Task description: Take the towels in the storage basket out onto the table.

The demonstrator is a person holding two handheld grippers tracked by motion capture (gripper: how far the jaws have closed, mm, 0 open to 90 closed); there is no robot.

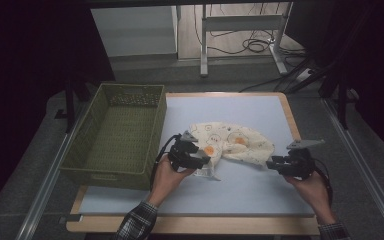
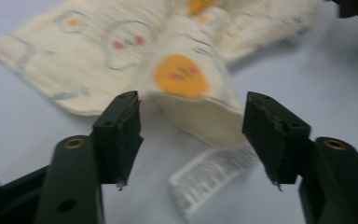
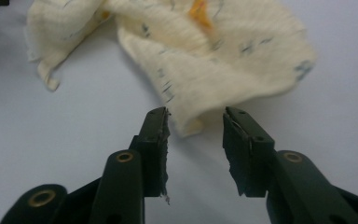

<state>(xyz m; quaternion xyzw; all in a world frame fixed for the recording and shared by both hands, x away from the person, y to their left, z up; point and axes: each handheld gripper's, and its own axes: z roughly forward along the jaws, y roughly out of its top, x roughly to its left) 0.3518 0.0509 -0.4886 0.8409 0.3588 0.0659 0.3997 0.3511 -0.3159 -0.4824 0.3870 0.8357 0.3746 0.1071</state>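
Observation:
A cream cloth [image 1: 235,142] printed with orange and outlined figures lies crumpled on the pale blue table top [image 1: 245,192]. My left gripper [image 1: 202,161] is at the cloth's left end, open. In the left gripper view a fold of the cloth [image 2: 182,79] with an orange spot lies between the jaw tips of my left gripper [image 2: 193,135], untouched by the pads, and a white label [image 2: 214,175] lies flat below it. My right gripper [image 1: 271,164] is at the cloth's right end, open. In the right gripper view a cloth corner [image 3: 205,60] hangs just ahead of my right gripper [image 3: 196,140], free of the pads.
A green woven basket [image 1: 105,175] stands along the table's left side, with nothing in it that I can see. The table's wooden edge [image 1: 292,120] runs along the right. Beyond the table stand a desk leg [image 1: 204,45] and floor cables [image 1: 255,45].

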